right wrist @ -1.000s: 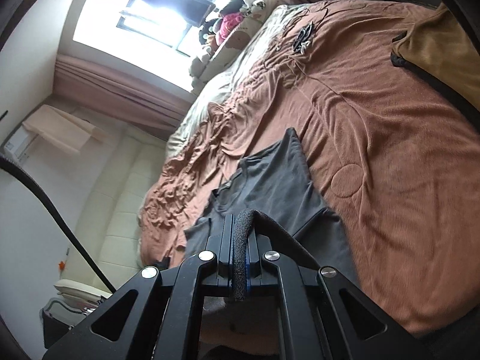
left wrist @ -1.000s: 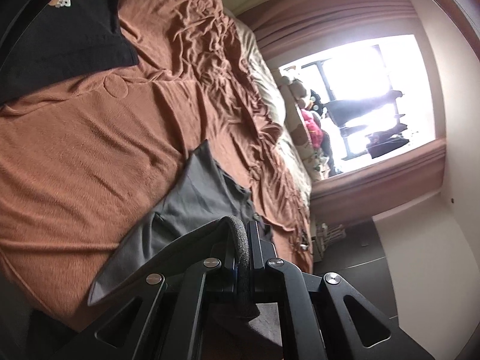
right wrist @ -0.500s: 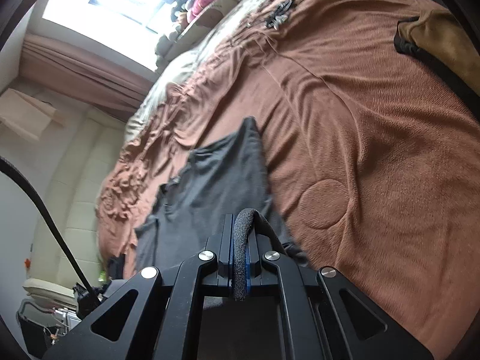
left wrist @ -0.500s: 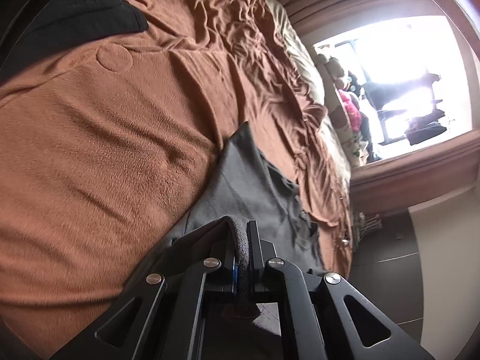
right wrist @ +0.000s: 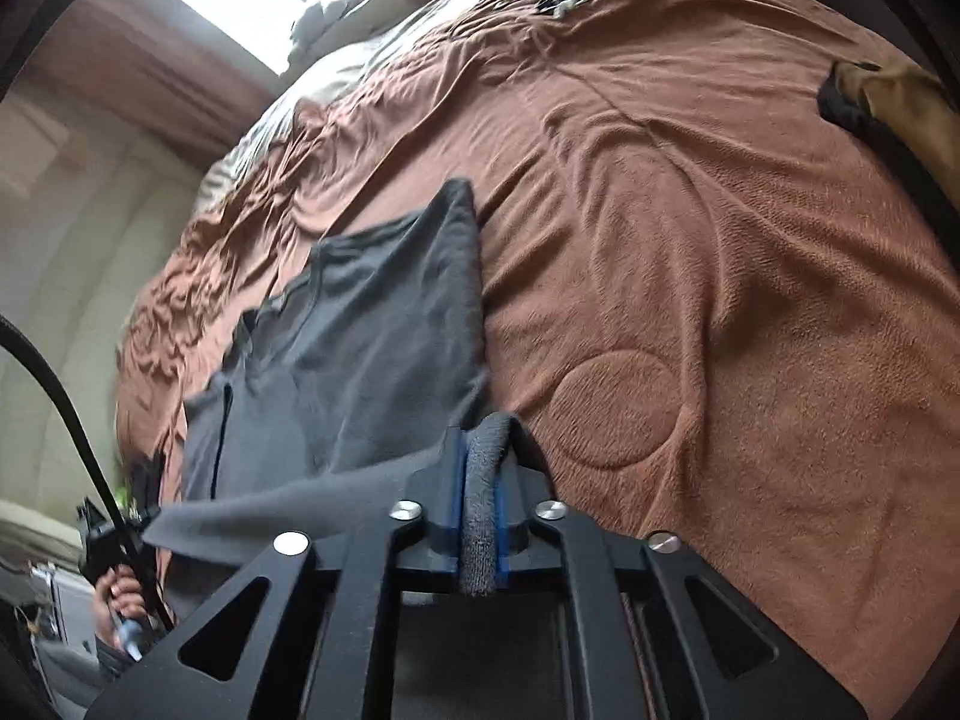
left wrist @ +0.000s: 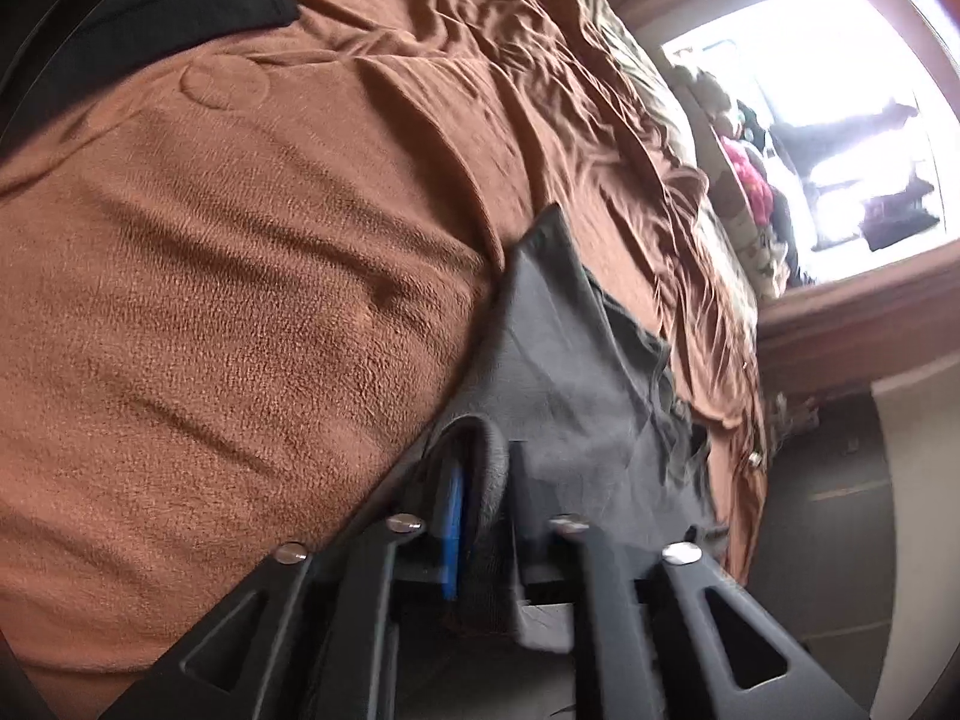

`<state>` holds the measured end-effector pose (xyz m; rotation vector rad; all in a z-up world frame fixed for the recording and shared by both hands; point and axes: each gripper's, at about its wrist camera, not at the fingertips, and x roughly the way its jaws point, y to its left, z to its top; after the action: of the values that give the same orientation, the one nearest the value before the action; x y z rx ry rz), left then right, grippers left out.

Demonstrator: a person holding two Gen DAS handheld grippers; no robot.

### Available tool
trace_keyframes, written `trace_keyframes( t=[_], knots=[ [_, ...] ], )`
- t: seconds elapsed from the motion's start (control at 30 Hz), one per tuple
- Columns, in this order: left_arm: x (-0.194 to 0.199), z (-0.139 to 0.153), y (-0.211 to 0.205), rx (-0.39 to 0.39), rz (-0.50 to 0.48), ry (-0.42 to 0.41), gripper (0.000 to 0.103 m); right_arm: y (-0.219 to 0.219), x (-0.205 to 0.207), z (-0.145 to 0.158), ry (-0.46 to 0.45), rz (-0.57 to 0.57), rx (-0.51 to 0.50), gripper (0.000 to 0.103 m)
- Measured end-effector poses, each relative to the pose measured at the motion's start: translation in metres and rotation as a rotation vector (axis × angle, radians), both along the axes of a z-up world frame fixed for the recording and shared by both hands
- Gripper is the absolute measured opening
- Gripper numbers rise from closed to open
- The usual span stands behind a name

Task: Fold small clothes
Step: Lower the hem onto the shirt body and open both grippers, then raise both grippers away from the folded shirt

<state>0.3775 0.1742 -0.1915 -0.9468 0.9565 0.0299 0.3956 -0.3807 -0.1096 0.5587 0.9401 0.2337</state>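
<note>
A dark grey shirt (left wrist: 570, 372) lies spread on the brown blanket (left wrist: 240, 300), collar end toward the bed's far side. My left gripper (left wrist: 480, 450) hovers low over its near edge. Its jaws are opening: a rolled fold of the hem stands between them, with a gap showing beside the blue pad (left wrist: 451, 510). In the right wrist view the same grey shirt (right wrist: 372, 348) stretches away to the left. My right gripper (right wrist: 485, 438) is also opening, and its blue pads still touch both sides of a thick hem fold.
A black garment (left wrist: 150, 6) lies at the far corner of the bed, and a tan and black garment (right wrist: 888, 102) at the right edge. A hand (right wrist: 114, 588) and cable (right wrist: 60, 408) show at lower left. Soft toys (left wrist: 744, 180) line the window; dark floor (left wrist: 840, 540) lies beyond the bed.
Both grippers have come down toward the bed, laying the grey shirt flatter on the blanket. Both jaws, tightly shut on the hem before, have widened, the left more than the right.
</note>
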Motion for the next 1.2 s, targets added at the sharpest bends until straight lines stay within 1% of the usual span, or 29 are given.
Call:
trace_keyframes(
  t=[0.03, 0.07, 0.1, 0.2, 0.27, 0.33, 0.53, 0.67, 0.8, 0.9, 1.0, 1.07, 1.1, 1.2],
  knots=[
    [-0.001, 0.002, -0.001, 0.017, -0.009, 0.004, 0.044, 0.000, -0.004, 0.004, -0.005, -0.004, -0.024, 0.060],
    [-0.004, 0.005, -0.001, 0.039, -0.017, 0.005, 0.060, 0.000, -0.007, 0.006, -0.013, -0.007, -0.034, 0.086],
    [-0.007, 0.009, -0.001, 0.066, -0.026, 0.001, 0.067, 0.000, -0.012, 0.011, -0.027, -0.007, -0.048, 0.088],
    [-0.012, 0.016, -0.002, 0.141, -0.065, 0.011, 0.072, 0.001, -0.019, 0.016, -0.028, 0.000, -0.095, 0.088],
    [-0.014, 0.019, -0.005, 0.207, -0.108, 0.030, 0.073, 0.001, -0.027, 0.018, -0.027, 0.009, -0.145, 0.088],
    [-0.016, 0.022, -0.013, 0.283, -0.173, 0.045, 0.073, 0.004, -0.033, 0.020, -0.028, 0.028, -0.164, 0.088],
    [-0.023, 0.021, -0.042, 0.472, -0.357, 0.091, 0.077, 0.015, -0.050, 0.022, -0.037, 0.088, -0.256, 0.088],
    [-0.023, 0.014, -0.055, 0.540, -0.431, 0.129, 0.077, 0.029, -0.053, 0.022, -0.037, 0.128, -0.314, 0.088],
    [-0.024, 0.006, -0.065, 0.611, -0.480, 0.176, 0.077, 0.046, -0.053, 0.015, -0.028, 0.184, -0.399, 0.088],
    [-0.020, -0.002, -0.074, 0.660, -0.514, 0.210, 0.077, 0.058, -0.054, 0.009, -0.020, 0.231, -0.442, 0.088],
    [-0.016, -0.011, -0.077, 0.755, -0.523, 0.248, 0.077, 0.069, -0.050, 0.000, 0.004, 0.263, -0.493, 0.088],
    [-0.014, -0.015, -0.075, 0.780, -0.521, 0.264, 0.077, 0.074, -0.047, -0.004, 0.020, 0.273, -0.526, 0.088],
    [-0.012, -0.017, -0.074, 0.788, -0.519, 0.273, 0.079, 0.077, -0.045, -0.007, 0.029, 0.277, -0.545, 0.088],
    [-0.010, -0.019, -0.065, 0.797, -0.513, 0.283, 0.080, 0.082, -0.039, -0.016, 0.054, 0.278, -0.582, 0.088]
  ],
)
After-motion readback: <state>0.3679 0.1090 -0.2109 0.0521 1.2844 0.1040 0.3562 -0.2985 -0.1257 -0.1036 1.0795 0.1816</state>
